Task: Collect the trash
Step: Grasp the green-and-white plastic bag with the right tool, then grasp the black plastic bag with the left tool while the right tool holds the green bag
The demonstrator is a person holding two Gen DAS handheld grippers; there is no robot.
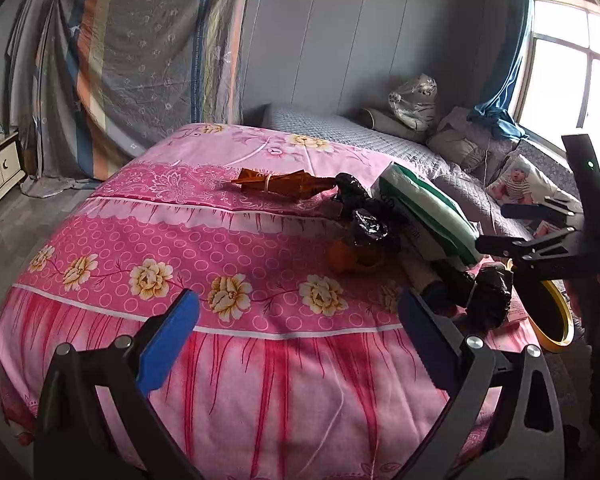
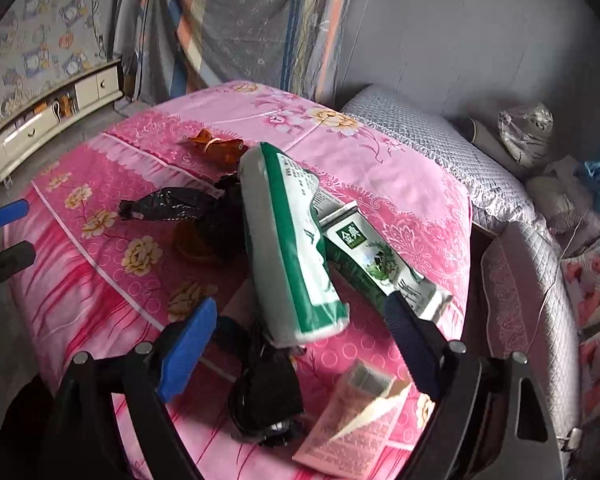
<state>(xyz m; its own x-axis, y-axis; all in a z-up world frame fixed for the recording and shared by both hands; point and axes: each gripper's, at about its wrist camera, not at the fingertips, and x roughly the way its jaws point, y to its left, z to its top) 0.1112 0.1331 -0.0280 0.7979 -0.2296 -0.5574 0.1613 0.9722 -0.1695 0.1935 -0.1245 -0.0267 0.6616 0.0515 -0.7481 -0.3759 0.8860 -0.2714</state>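
Both wrist views overlook the pink bed (image 1: 260,240).

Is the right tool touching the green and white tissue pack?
Apart. The right wrist view shows the right tool open, and pink cloth and dark trash show between each blue finger and the green and white tissue pack.

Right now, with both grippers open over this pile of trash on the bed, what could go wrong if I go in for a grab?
1. The green and white packet leans on the milk carton; pulling either may topple the other.
2. The right gripper straddles the packet's end with a black bag beneath, so it might pinch both.
3. The pink bedspread is soft, so a low grab could snag cloth.
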